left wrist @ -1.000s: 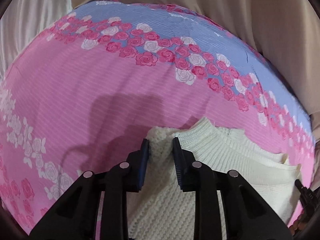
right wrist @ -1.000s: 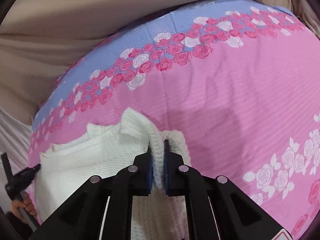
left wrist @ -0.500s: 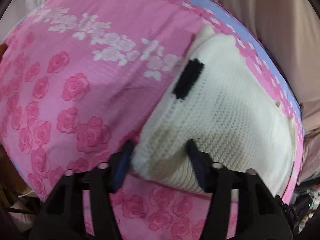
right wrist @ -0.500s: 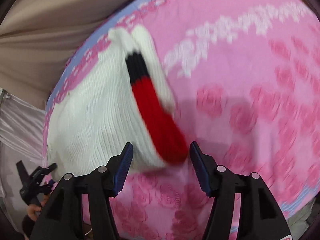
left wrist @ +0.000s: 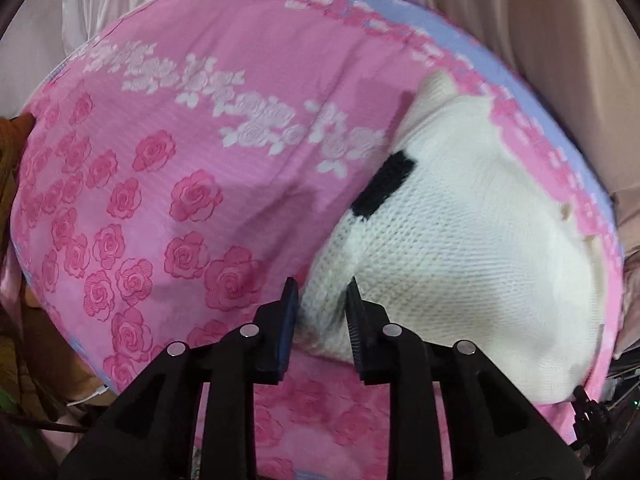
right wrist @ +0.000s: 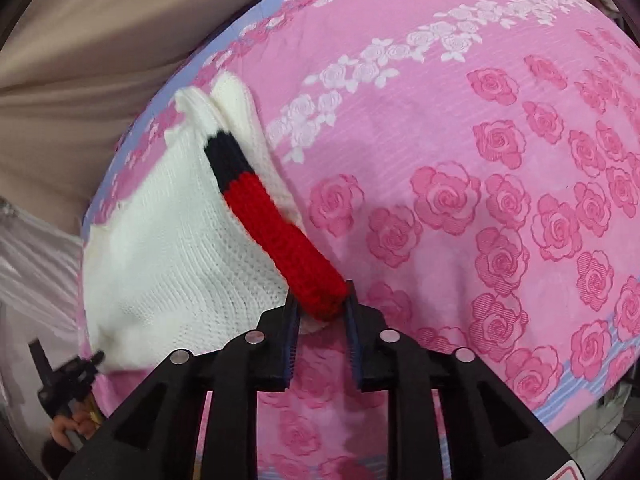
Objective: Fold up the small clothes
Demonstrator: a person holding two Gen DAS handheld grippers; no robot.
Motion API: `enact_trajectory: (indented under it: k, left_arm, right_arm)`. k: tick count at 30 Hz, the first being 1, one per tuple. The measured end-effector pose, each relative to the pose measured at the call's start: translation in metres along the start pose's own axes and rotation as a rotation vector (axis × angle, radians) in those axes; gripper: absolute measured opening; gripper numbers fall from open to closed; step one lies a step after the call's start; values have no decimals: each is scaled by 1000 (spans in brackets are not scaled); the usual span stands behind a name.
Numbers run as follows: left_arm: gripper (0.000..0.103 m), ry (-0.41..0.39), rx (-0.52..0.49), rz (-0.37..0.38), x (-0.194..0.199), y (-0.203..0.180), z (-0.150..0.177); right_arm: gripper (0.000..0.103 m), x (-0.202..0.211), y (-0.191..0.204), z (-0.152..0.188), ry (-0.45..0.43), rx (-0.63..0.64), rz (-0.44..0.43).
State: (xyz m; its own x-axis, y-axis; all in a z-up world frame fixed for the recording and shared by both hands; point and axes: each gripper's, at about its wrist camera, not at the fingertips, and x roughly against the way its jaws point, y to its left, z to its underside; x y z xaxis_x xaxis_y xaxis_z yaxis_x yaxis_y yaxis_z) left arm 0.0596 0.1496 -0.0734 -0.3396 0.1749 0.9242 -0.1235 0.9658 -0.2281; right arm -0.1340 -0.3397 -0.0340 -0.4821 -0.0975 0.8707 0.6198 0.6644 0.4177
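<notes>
A small white knit sweater with a black patch lies on the pink rose-print bedspread. My left gripper has its jaws around the sweater's near white corner, closed on it. In the right wrist view the same sweater shows a black-and-red knit sleeve running toward me. My right gripper is closed on the red sleeve end and the white hem beneath. The sweater's far edge sits near the bedspread's blue border.
Beige curtain fabric hangs behind the bed. The bedspread's edge drops off close to both grippers. The other hand-held gripper shows at the left edge of the right wrist view. Brown and white clutter lies left of the bed.
Both grippers let go at the far side, pulled back to the near edge of the sweater with jaws wide, and have now narrowed onto its near corners.
</notes>
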Motion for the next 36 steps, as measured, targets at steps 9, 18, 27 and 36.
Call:
enact_trajectory:
  k: [9,18,27,36]
  left_arm:
    - [62,-98,-127,37,-19,-79,-89]
    - [7,-56,-77,3,-72,-80,-125]
    - [51,-135,-1,91,-15,-44,-103]
    - [68,26,182,81,-28,19,-7]
  right_arm:
    - [57,-28,110,-97,-97,277,5]
    - [5,-71,107,-143,-136,197,2]
    - [25,-16,99,-118,-161,122,-11]
    - [12,-45,221,23,126,499,-142]
